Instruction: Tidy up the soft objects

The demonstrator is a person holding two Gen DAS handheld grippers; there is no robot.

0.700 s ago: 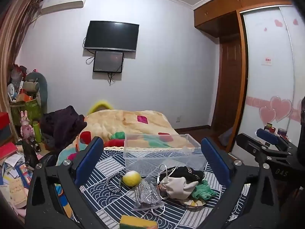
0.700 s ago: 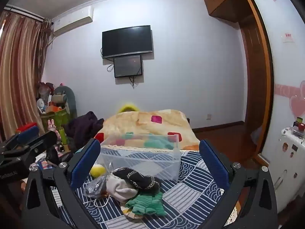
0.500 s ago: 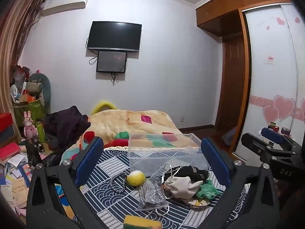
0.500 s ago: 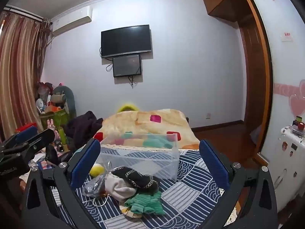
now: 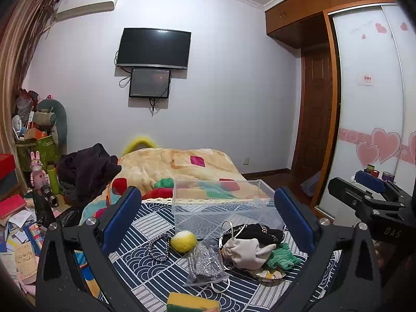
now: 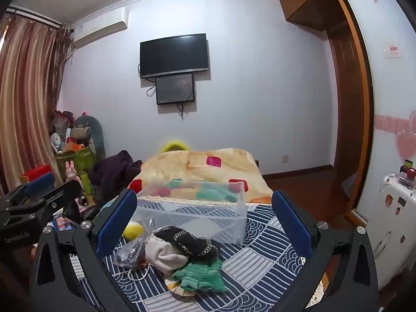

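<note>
A pile of soft things lies on the blue patterned cloth (image 5: 145, 267): a black knit piece (image 5: 262, 231) (image 6: 189, 241), a cream pouch (image 5: 244, 252) (image 6: 166, 254) and a green cloth (image 5: 282, 256) (image 6: 200, 275). A yellow ball (image 5: 183, 240) (image 6: 133, 230), a clear bag of silver beads (image 5: 205, 265) and a yellow-green sponge (image 5: 192, 303) lie near. A clear plastic box (image 5: 221, 205) (image 6: 192, 213) stands behind, empty. My left gripper (image 5: 208, 218) and right gripper (image 6: 205, 221) are open and empty, held above the pile.
A dark bead bracelet (image 5: 158, 244) lies left of the ball. A bed with an orange blanket (image 5: 182, 163) is behind the box. Clutter and a pink rabbit toy (image 5: 37, 166) stand at left. A wardrobe (image 5: 369, 104) is at right.
Both views have shifted slightly; the objects sit a little further right in the left wrist view. Nothing on the cloth has moved and both grippers stay open.
</note>
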